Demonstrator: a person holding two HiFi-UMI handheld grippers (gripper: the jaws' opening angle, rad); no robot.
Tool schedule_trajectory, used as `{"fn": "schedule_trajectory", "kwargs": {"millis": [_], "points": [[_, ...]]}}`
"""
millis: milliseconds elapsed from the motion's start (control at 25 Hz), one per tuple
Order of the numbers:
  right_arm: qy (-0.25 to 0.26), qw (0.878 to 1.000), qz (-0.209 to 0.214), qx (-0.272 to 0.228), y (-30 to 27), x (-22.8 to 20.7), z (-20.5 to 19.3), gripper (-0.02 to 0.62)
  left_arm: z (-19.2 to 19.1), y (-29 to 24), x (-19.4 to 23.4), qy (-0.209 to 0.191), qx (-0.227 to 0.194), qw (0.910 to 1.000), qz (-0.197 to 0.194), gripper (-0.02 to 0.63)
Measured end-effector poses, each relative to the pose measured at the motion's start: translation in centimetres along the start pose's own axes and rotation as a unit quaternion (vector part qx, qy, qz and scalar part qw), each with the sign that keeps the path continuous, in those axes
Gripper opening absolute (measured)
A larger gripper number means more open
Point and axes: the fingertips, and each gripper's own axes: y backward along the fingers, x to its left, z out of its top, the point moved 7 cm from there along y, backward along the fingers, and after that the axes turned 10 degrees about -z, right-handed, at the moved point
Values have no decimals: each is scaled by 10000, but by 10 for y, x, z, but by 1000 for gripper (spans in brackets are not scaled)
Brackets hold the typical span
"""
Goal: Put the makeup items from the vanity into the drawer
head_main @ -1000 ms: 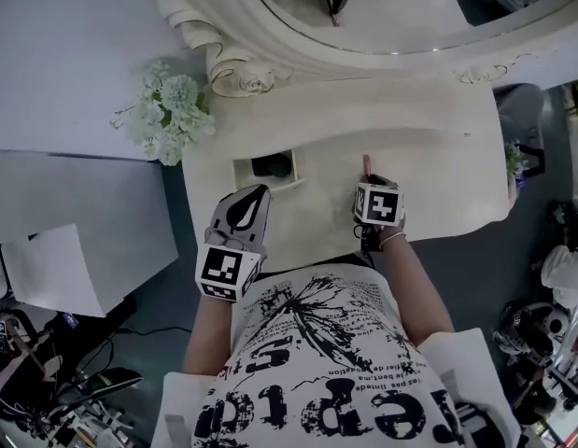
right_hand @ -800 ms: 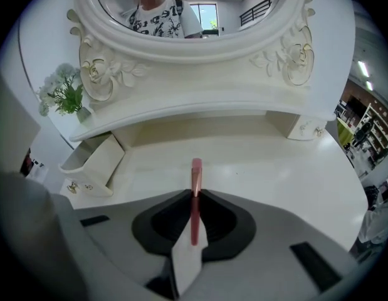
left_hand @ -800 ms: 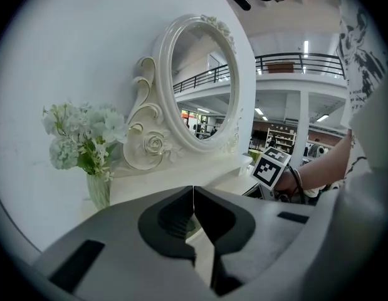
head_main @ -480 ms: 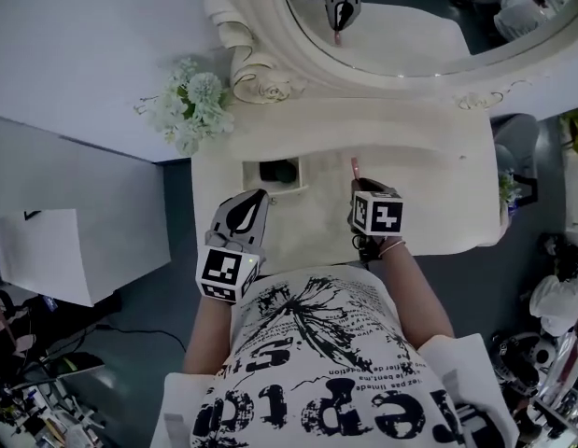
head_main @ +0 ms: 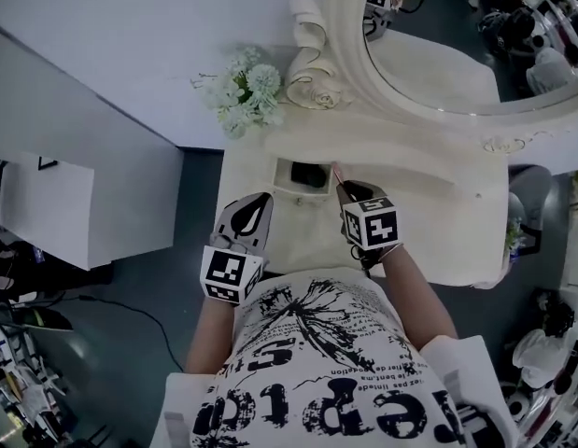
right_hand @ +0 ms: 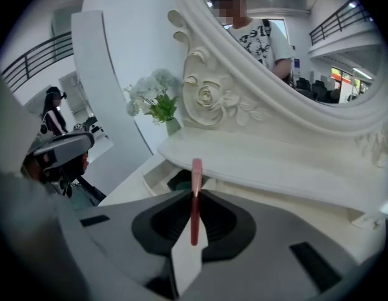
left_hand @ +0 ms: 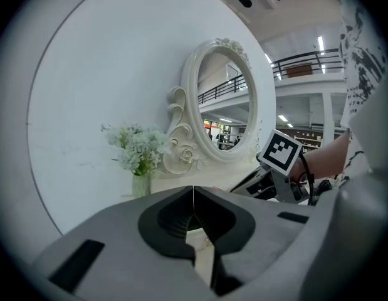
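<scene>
Stick of pink makeup (right_hand: pixel 196 173) clamped in right tool (right_hand: pixel 194 196), plain in right gripper view, left tool (left_hand: pixel 193 194) closed, empty.

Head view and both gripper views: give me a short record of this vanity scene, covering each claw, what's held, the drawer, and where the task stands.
left claw: shut, empty, at the front left of the vanity
right claw: shut on a pink makeup stick
drawer: open, with a dark item inside
task status: stick held close to the drawer, not yet in it
backdrop: flowers, oval mirror
</scene>
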Motion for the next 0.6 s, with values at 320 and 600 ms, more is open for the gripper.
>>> {"fn": "schedule_trajectory", "kwargs": {"millis": [320,600], "points": [[1350,9893,512,219,-28,48,17,57,-15,38,10,254,-34,9979,599,21],[1958,9770,699,473,-56,71,23,57,-34,52,18,509,60,9947,892,21]]}}
